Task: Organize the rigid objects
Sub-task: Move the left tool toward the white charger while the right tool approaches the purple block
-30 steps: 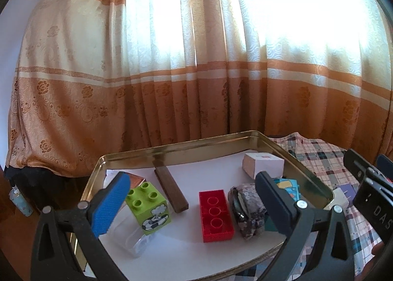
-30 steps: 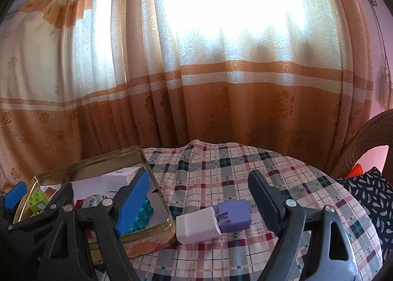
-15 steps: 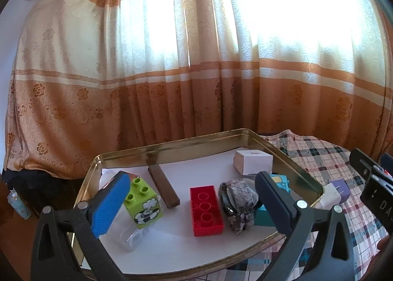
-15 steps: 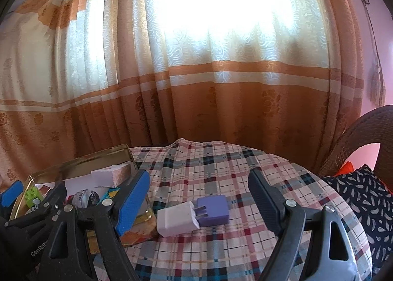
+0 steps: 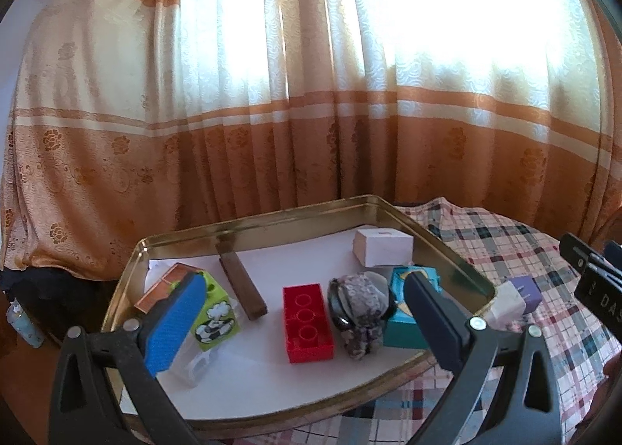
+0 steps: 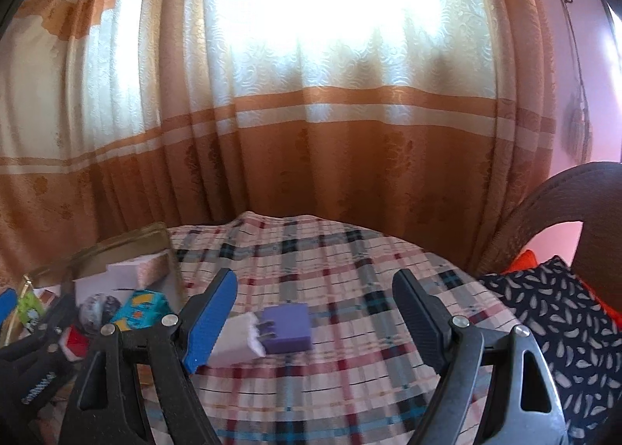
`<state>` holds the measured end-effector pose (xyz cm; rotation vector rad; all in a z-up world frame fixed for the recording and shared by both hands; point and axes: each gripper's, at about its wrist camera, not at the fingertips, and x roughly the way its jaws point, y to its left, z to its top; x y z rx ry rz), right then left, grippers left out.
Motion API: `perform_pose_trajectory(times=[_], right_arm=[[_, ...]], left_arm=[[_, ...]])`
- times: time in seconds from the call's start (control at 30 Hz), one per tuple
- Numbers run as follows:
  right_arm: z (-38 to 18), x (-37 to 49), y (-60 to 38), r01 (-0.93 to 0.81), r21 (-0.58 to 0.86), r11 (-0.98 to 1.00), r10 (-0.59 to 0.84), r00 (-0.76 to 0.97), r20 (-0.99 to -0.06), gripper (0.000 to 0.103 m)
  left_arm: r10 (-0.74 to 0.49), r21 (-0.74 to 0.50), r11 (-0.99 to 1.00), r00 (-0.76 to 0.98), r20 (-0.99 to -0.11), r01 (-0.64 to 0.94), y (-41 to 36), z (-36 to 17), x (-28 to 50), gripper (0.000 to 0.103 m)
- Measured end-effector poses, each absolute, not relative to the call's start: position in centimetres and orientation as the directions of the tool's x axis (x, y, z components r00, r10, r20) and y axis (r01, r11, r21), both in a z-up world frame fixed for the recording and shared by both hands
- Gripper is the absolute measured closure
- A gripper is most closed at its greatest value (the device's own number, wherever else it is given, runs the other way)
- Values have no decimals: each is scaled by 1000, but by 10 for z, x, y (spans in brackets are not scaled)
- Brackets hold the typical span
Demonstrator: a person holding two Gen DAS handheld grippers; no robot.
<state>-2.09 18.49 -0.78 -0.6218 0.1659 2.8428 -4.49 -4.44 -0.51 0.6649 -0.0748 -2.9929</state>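
Right wrist view: the right gripper [image 6: 315, 312] has its fingers [image 6: 212, 322] spread wide and empty, angled down at the checked cloth [image 6: 350, 270] on the worktop. Just ahead of them, nearer the blue finger than the dark one, lie a white plug [image 6: 237, 340] and a purple plug [image 6: 287, 328], touching, their pins meeting in the middle. Together their long axis runs roughly across the fingers' gap, so closing on one alone likely calls for a shift toward the blue side. This hand is clearly the nearer one. The blocks look hard, boxy and smooth.

Off past the blue finger, the left gripper [image 5: 299, 318] hovers equally wide and empty over the gold tray [image 5: 272, 219], with a red brick [image 5: 307, 322], green brick [image 5: 215, 307], brown bar [image 5: 243, 287], teal box [image 5: 402, 322], white box [image 5: 383, 246] and grey pouch [image 5: 359, 307] already inside.
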Motion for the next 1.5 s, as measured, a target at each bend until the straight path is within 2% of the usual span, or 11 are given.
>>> perform_pose_trajectory(times=[0.17, 0.37, 0.57, 0.63, 0.7, 0.83, 0.93, 1.03, 1.3, 1.5], right_arm=[[-13, -25, 205, -287, 72, -955, 221, -853, -472, 19], [-21, -34, 206, -211, 89, -973, 129, -828, -546, 19], [-32, -42, 214, -213, 90, -973, 113, -776, -621, 19], [-32, -38, 218, -218, 115, -969, 102, -780, -617, 21], [-30, -32, 214, -183, 116, -976, 77, -795, -602, 21], [-33, -37, 196, -110, 63, -992, 45, -773, -633, 21], [-44, -50, 191, -13, 132, -991, -82, -719, -691, 21], [-52, -56, 182, 44, 152, -987, -142, -670, -729, 21], [-59, -81, 162, 84, 62, -995, -101, -631, -770, 20], [-58, -104, 190, -44, 21, -999, 12, -638, -770, 20]], left_arm=[[-31, 60, -998, -890, -455, 4, -34, -7, -44, 0], [17, 84, -995, -887, -462, -63, -14, -8, -37, 0], [57, 100, -988, -877, -478, -118, 1, -8, -32, 0], [63, 103, -986, -875, -480, -128, 4, -8, -31, 0], [60, 103, -987, -874, -482, -125, 4, -7, -32, 0], [57, 84, -990, -866, -497, -113, 2, -9, -33, 0], [61, 68, -992, -866, -497, -108, -2, -9, -33, 0], [61, 66, -992, -863, -502, -108, -3, -9, -34, 0], [67, 45, -994, -856, -513, -104, -6, -10, -38, 0], [73, 61, -991, -859, -506, -120, -1, -9, -36, 0]])
